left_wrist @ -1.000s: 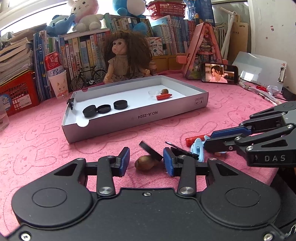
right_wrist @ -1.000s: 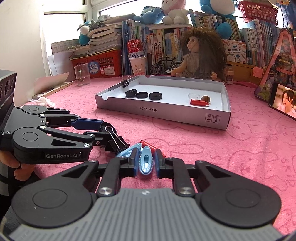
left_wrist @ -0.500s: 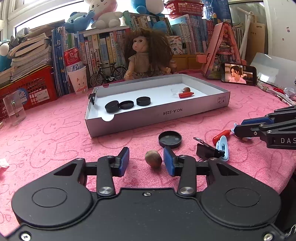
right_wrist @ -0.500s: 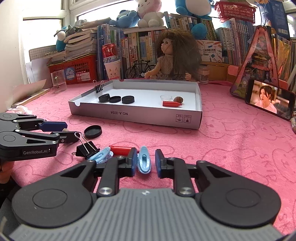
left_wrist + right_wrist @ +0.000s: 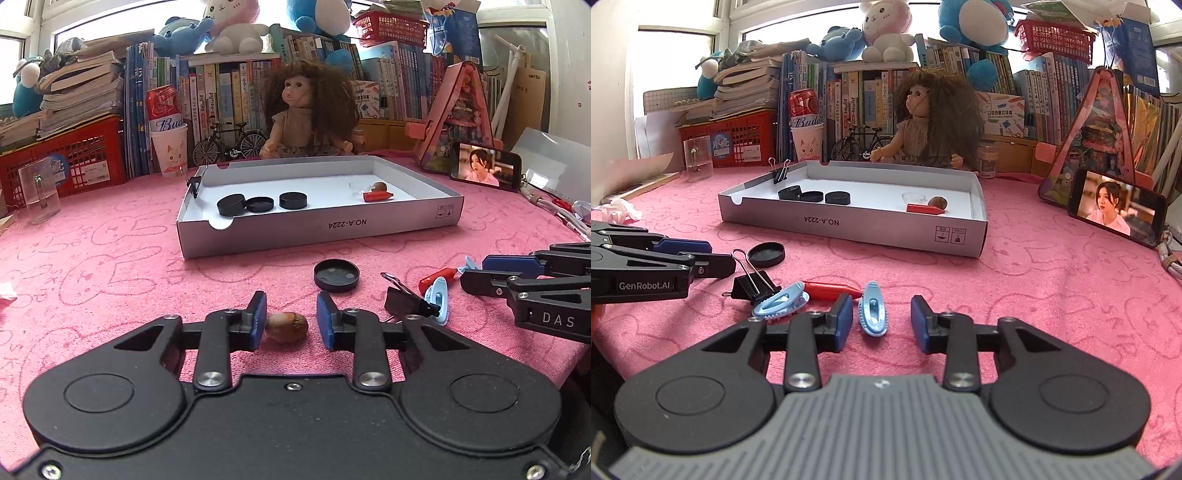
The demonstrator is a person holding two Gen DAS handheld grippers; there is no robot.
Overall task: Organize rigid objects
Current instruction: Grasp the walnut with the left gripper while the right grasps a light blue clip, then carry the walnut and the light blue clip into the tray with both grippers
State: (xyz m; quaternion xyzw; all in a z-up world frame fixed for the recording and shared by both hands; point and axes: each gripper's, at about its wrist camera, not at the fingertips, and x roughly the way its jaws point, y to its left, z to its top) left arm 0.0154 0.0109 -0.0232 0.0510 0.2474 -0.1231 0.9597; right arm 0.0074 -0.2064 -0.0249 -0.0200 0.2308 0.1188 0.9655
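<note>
Box (image 5: 317, 232), grey card and open at the top, sits on the pink-clothed counter (image 5: 110, 258) with its long axis running left to right across both views. Its printed front wall faces the cameras. Inside it, three black caps (image 5: 262, 203) line up at the left. A red crayon (image 5: 376, 195) and a brown nut (image 5: 379, 186) lie at the right, and a small binder clip (image 5: 194, 182) grips the left rim.

The left tongs (image 5: 291, 306) have drawn in to about the width of a loose nut (image 5: 286, 326), which lies on the cloth deep between the pads with its long axis crosswise, from pad to pad. The left pad is against it. The right pad is just beside it, and I cannot tell whether it touches.

The right tongs (image 5: 881, 306) stand moderately apart and are closing. A light blue hair clip (image 5: 873, 314) lies between them, its long axis along the fingers and its narrow tip pointing away toward the box. It sits nearer the left pad, and neither pad presses on it.

Between the two tongs and the box, a loose black cap (image 5: 766, 254) rests open side up. Nearer, a black binder clip (image 5: 753, 286) points its wire handles up toward the cap. A second blue hair clip (image 5: 781, 303) lies slantwise against that clip, with a loose red crayon (image 5: 831, 287) lying crosswise just behind it, tip to the right.
</note>
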